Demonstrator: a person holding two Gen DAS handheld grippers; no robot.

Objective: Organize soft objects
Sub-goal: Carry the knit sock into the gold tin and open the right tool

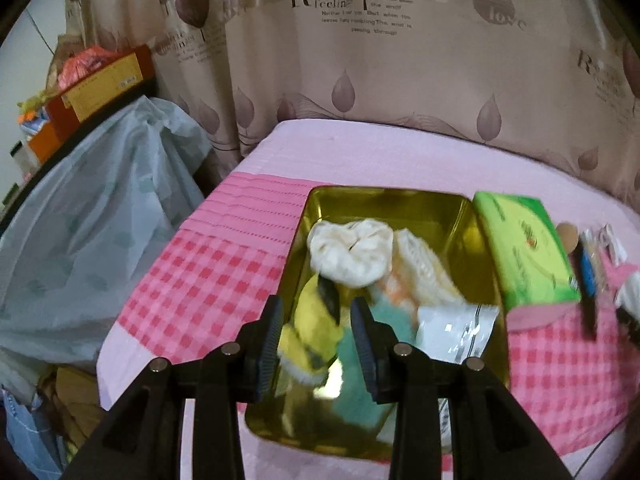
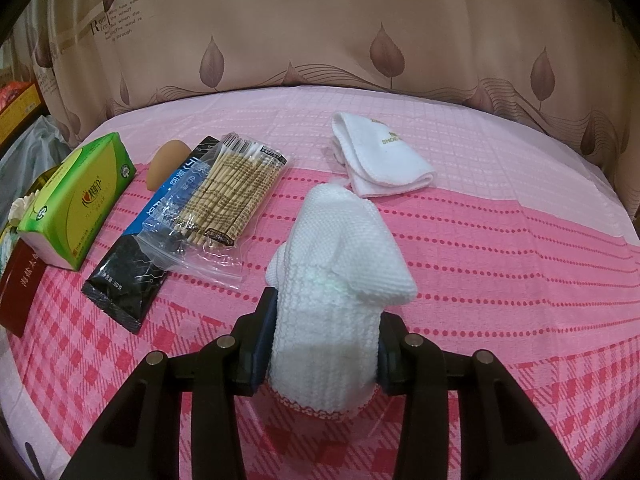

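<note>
In the left wrist view a gold tin (image 1: 384, 194) lies on the pink checked cloth. It holds a cream cloth (image 1: 352, 252), a yellow plush toy (image 1: 316, 320), a teal cloth (image 1: 384, 320) and a white packet (image 1: 456, 332). My left gripper (image 1: 317, 305) hovers over the tin, open; the plush toy shows below its gap and the pads are clear of it. In the right wrist view my right gripper (image 2: 326, 312) is shut on a white knitted cloth (image 2: 340, 248), whose far end droops toward the table. A folded white towel (image 2: 380, 156) lies beyond it.
A green tissue pack (image 2: 80, 196), a beige sponge (image 2: 164, 160), a bag of cotton swabs (image 2: 236, 184), a black-and-blue sachet (image 2: 132, 272) and a dark red box (image 2: 20, 288) lie left of the knitted cloth. A pale plastic bag (image 1: 92, 208) hangs off the table's left edge. A curtain (image 2: 320, 40) backs the table.
</note>
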